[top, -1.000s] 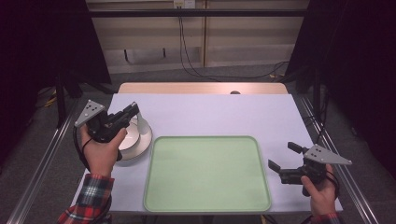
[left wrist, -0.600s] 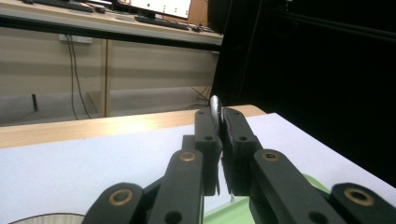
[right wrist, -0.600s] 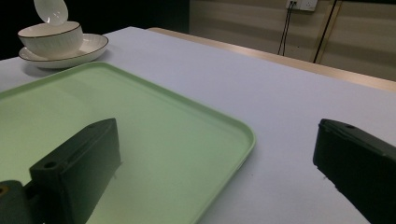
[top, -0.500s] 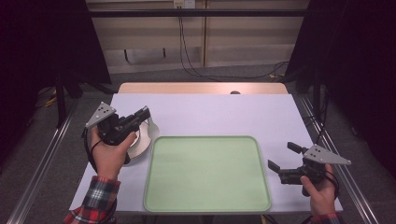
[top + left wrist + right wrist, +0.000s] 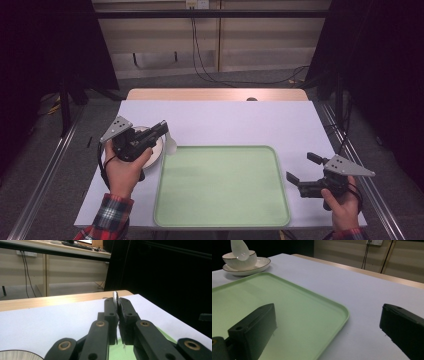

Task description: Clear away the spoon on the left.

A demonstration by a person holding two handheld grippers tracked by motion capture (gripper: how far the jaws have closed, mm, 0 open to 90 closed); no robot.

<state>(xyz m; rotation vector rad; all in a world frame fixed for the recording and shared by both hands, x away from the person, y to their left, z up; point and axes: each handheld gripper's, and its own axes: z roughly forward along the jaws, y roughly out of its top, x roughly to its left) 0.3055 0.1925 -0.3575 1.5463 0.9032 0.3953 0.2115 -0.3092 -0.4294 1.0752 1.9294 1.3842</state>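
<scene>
White glazed ceramic spoon (image 5: 170,144) was clamped in my left tool (image 5: 161,128), jaws shut tight on its thin handle, bowl hanging at centre-left of the high view, just over the near-left edge of the green tray (image 5: 220,220). Over the last second that hand had carried it rightward from above the bowl (image 5: 239,261) and saucer (image 5: 263,265), so I judged the transfer to the tray well under way. Right tool (image 5: 302,172) stood wide open, empty, lower right. Tray was smooth matt plastic, round-cornered; worktop (image 5: 240,120) pale, flat.
</scene>
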